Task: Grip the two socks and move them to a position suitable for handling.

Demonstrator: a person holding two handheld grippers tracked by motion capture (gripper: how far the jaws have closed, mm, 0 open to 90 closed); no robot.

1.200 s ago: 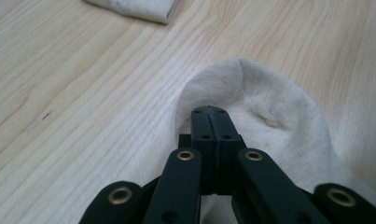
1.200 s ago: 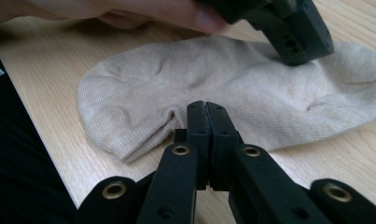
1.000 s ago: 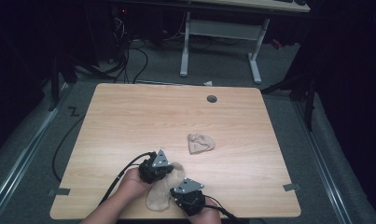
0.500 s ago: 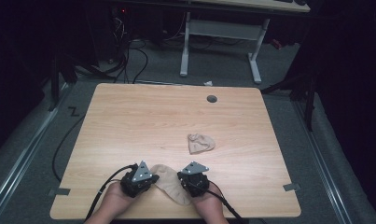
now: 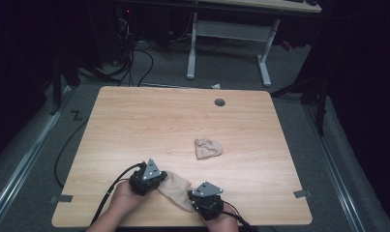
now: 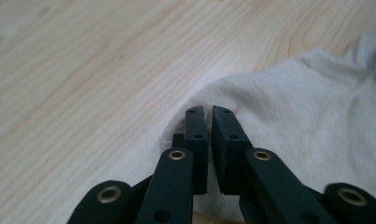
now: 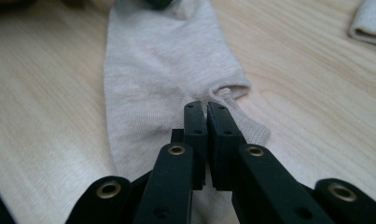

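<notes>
- Reading the sock [image 5: 175, 189] first: it is thin, pale knit, limp and very light. I expect it to drape and slide on the desk [image 5: 134, 121] rather than hold any shape, and nothing about it looks fragile.
- It lies flat, stretched between the two sets of jaws near the desk's near edge. One end is under the left gripper [image 5: 161, 179] and the cuff end is at the tips of the right gripper [image 5: 192, 195].
- Best hold, as I judge it, is the ribbed cuff edge just ahead of the right jaws, where the doubled cloth gives more to bite. At the other end, I would take the rounded edge just ahead of the left jaws.
- The left jaws have just been opening. They stand a narrow slit apart, over the sock's edge, and I see no cloth caught between the pads.
- The right jaws are parted by only a hair, their tips at the cuff, again with no cloth seen in the gap.
- Both hands lie low and nearly level on the desk, with the jaws pointing towards each other along the sock.
- A folded sock [image 5: 208, 148] sits well beyond both sets of jaws, apart from this one.
</notes>
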